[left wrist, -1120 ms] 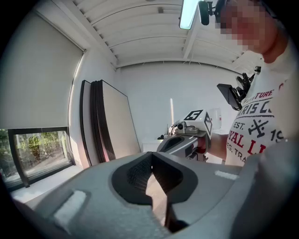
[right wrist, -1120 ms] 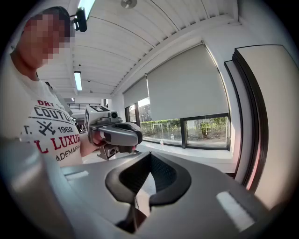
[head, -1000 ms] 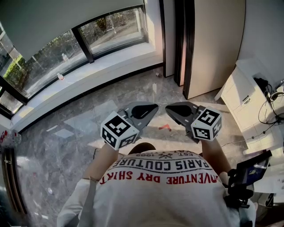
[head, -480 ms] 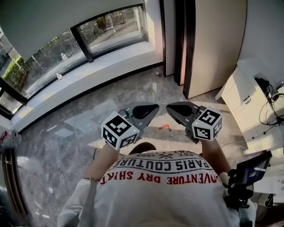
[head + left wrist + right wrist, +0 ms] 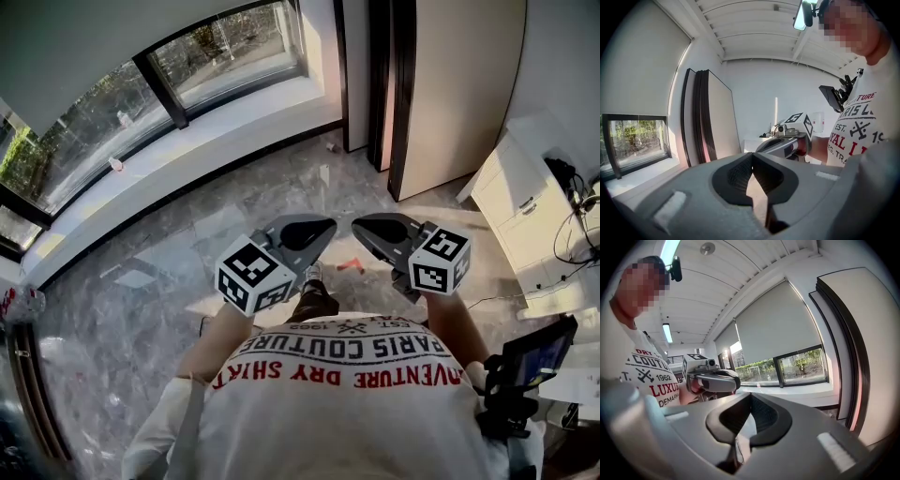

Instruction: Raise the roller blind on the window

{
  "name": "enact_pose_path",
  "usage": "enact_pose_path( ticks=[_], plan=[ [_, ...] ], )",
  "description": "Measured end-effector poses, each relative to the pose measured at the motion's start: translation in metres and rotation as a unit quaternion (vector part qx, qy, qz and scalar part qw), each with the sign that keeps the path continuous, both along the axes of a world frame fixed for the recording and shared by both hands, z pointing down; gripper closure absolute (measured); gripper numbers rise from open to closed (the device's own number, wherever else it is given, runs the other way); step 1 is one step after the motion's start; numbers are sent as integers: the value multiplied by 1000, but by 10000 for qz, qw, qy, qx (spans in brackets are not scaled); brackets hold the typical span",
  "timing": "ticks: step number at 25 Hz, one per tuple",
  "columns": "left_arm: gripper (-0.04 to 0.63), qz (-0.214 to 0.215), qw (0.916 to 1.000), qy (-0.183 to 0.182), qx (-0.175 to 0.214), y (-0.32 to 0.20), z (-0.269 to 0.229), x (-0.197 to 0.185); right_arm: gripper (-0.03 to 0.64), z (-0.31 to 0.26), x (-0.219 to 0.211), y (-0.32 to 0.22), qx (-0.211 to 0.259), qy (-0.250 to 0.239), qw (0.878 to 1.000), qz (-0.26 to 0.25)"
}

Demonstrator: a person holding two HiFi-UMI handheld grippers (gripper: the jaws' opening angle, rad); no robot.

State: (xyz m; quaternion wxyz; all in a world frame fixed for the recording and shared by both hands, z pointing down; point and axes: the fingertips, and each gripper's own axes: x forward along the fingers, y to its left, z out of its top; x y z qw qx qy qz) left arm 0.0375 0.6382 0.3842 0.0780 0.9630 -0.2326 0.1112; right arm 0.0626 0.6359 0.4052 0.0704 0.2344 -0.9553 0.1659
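The grey plastic left tongs [image 5: 328, 226] and right tongs [image 5: 357, 226] are both pressed shut on nothing, their tips close together in front of the person's chest (well apart from the work). Beyond the grey marble floor [image 5: 169, 253] lies the white sill [image 5: 206, 136]. Behind it is the dark-framed window [image 5: 230, 47], where the pale grey fabric roller blind [image 5: 94, 37] covers the upper glass. My judgement: walk up close first, find the pull cord, which no view shows, and open one pair of tongs only there.

Grippers, two: left gripper [image 5: 326, 226], right gripper [image 5: 360, 225]. Marker cubes [image 5: 253, 275], two. Roller blind [image 5: 84, 37], one. White cabinet [image 5: 525, 202], one. Person [image 5: 347, 403], one. Red scrap [image 5: 350, 267], one.
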Motion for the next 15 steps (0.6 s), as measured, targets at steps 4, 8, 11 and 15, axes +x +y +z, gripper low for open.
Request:
enact_pose_path(
  ticks=[4,8,11,15],
  plan=[
    [594,154,9997,120,-132,-40,9,-6,614,13,-2,-35,-168,157,9995,220],
    [594,159,9994,205,-226,-99,17,-23,614,18,-10,-92,-257,161,9986,442],
    [594,149,9986,288,-408,-153,27,-32,614,26,-14,-143,-416,164,9972,593],
    [594,104,9984,325,-459,-231,31,-53,614,30,-31,-218,-466,186,9968,616]
  ],
)
